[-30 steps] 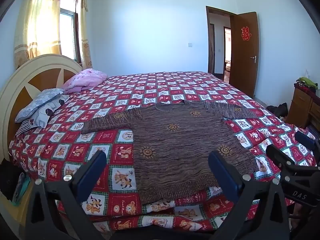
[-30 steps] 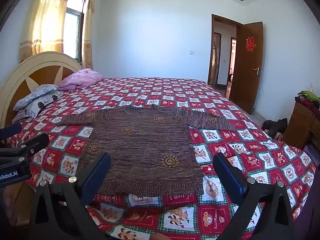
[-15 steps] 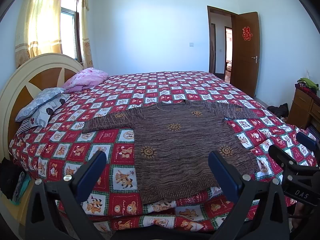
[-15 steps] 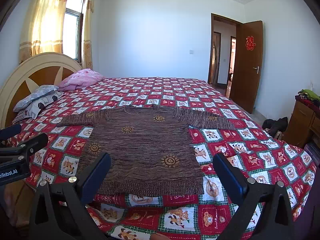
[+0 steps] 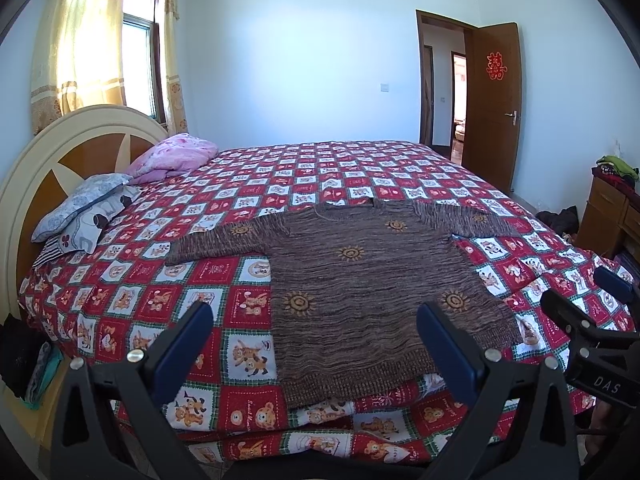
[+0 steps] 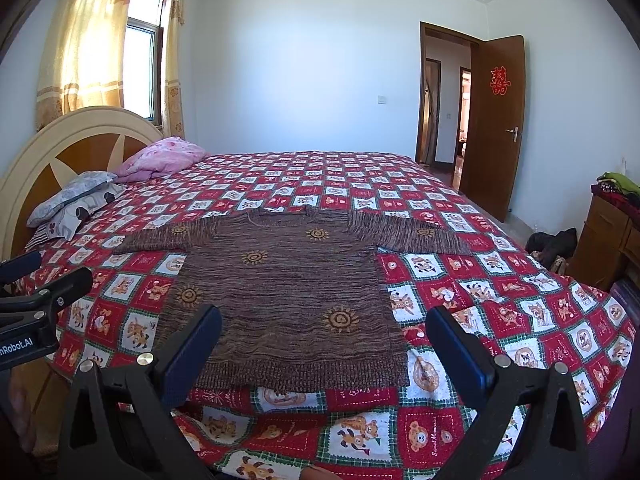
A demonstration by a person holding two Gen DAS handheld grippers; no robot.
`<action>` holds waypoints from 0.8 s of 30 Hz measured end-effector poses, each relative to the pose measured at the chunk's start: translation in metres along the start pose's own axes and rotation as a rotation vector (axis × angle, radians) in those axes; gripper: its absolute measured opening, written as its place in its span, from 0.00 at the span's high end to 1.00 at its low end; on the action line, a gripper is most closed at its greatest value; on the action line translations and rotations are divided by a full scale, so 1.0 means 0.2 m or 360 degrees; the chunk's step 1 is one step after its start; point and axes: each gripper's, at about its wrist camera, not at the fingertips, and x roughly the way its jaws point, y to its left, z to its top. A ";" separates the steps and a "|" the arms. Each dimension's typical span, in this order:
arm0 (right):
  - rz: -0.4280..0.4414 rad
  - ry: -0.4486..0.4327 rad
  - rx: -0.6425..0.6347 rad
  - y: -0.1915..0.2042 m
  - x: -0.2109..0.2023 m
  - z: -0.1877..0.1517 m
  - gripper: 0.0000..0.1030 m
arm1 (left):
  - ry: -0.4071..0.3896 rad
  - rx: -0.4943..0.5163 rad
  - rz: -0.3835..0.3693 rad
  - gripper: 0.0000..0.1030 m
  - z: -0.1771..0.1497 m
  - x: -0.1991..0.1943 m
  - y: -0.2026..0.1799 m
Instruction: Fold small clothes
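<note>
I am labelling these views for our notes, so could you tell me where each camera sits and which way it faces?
Left wrist: on the left gripper, open, facing across the bed at the flat brown sweater; the right gripper shows at its right edge.
Right wrist: on the right gripper, open, facing likewise; the left gripper shows at its left edge.
Shared: sweater, bed, pillows, door.

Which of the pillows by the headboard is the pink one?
The pink pillow is the one farthest from the grippers, toward the window; the nearer pillows are grey-patterned, stacked beside the headboard.

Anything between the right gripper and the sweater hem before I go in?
Nothing: in the right wrist view, only bare bedspread lies between the open right gripper and the sweater hem.
</note>
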 end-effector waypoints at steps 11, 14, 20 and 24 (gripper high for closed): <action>0.0007 0.0016 0.0005 0.00 0.01 0.00 0.01 | 0.0003 0.0001 0.0001 0.00 0.00 0.00 0.00; 0.0011 0.0025 0.0010 0.00 0.01 -0.01 0.01 | 0.0003 0.0002 0.0003 0.00 0.00 0.00 0.00; 0.0015 0.0030 0.0010 0.00 0.01 -0.01 0.01 | 0.0004 0.0003 0.0007 0.00 -0.01 0.00 0.01; 0.0019 0.0037 0.0020 0.00 0.01 -0.01 0.01 | 0.0006 0.0005 0.0006 0.00 -0.01 0.01 0.01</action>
